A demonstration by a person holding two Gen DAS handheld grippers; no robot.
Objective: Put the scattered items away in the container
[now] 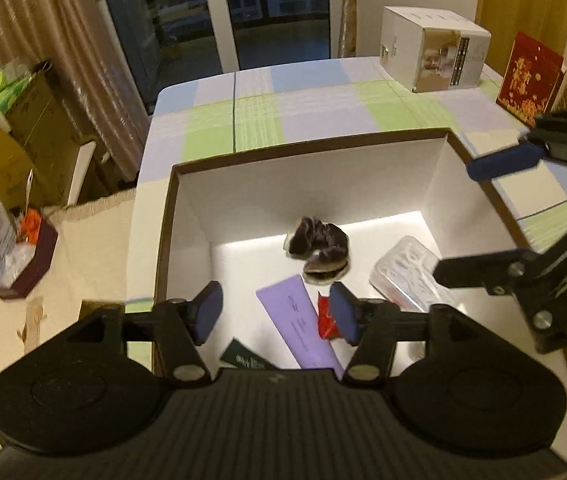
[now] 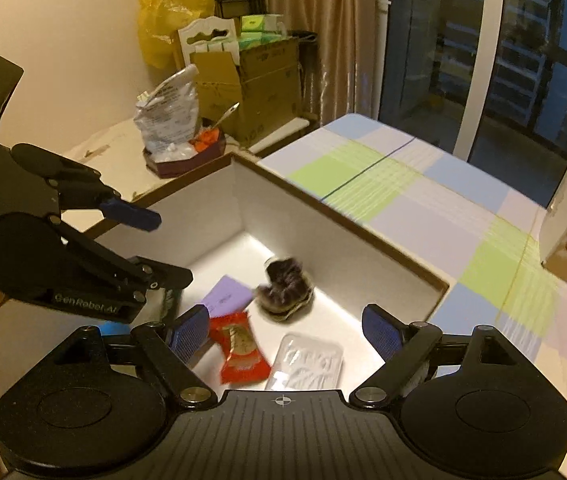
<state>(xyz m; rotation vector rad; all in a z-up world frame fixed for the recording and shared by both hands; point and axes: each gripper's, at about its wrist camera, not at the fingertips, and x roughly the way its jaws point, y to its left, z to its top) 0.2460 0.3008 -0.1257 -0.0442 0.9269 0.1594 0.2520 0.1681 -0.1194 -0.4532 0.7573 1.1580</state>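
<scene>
A white box with a brown rim [image 1: 307,145] [image 2: 343,218] sits on the checked tablecloth. Inside it lie a dark furry scrunchie [image 1: 319,246] [image 2: 285,288], a purple card [image 1: 299,320] [image 2: 227,295], a red snack packet [image 1: 326,318] [image 2: 239,350], a clear plastic pack [image 1: 405,274] [image 2: 307,364] and a dark green card [image 1: 243,357]. My left gripper [image 1: 277,312] [image 2: 155,244] hangs open over the box's near side, holding nothing. Over the box's right side my right gripper [image 2: 283,332] [image 1: 483,216] is also open, with nothing between its fingers.
A white carton [image 1: 435,56] and a red printed envelope [image 1: 529,76] stand at the table's far right. Beside the table, a low surface carries a maroon tray [image 2: 179,164] with a plastic bag. Cardboard boxes [image 2: 259,80] stack by the curtain.
</scene>
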